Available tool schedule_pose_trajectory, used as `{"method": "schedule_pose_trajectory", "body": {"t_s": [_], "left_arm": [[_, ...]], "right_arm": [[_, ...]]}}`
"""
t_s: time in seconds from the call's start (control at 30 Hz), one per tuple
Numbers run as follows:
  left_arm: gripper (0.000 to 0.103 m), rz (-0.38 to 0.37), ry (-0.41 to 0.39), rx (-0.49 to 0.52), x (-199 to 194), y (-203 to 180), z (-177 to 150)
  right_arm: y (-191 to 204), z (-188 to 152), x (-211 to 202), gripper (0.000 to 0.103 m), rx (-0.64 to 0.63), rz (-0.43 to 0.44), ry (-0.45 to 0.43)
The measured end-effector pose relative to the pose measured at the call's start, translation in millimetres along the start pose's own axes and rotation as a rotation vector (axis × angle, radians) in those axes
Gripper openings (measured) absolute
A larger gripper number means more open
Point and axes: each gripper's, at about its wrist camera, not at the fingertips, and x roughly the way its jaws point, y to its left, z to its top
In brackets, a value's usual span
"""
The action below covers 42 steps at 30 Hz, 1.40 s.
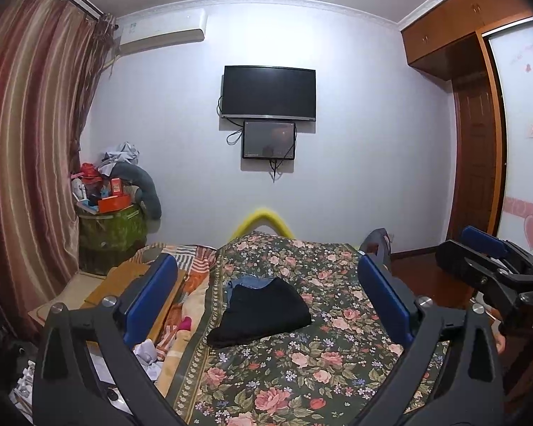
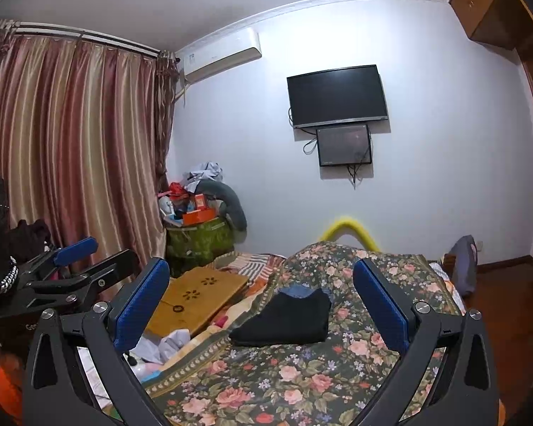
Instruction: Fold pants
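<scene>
Pants, black and folded, lie on the bed at twelve o'clock, well ahead of my left gripper and right gripper; both jaws gape, empty.

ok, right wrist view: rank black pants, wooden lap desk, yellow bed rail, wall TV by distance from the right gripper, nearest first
From the open right gripper:
1. Black pants, folded on the floral bedspread, straight ahead between the fingers.
2. Wooden lap desk, to the left; near the pants in depth, so this call is loose.
3. Yellow bed rail, at the bed's far end.
4. Wall TV, on the back wall.
</scene>
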Motion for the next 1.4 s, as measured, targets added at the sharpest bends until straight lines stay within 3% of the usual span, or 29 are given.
{"method": "schedule_pose_trajectory", "body": {"t_s": [1.4], "left_arm": [[0.103, -0.065, 0.041, 0.035, 12, -8, -3]], "right_arm": [[-12, 2, -5, 0.103, 0.036, -0.038, 0.0]]}}
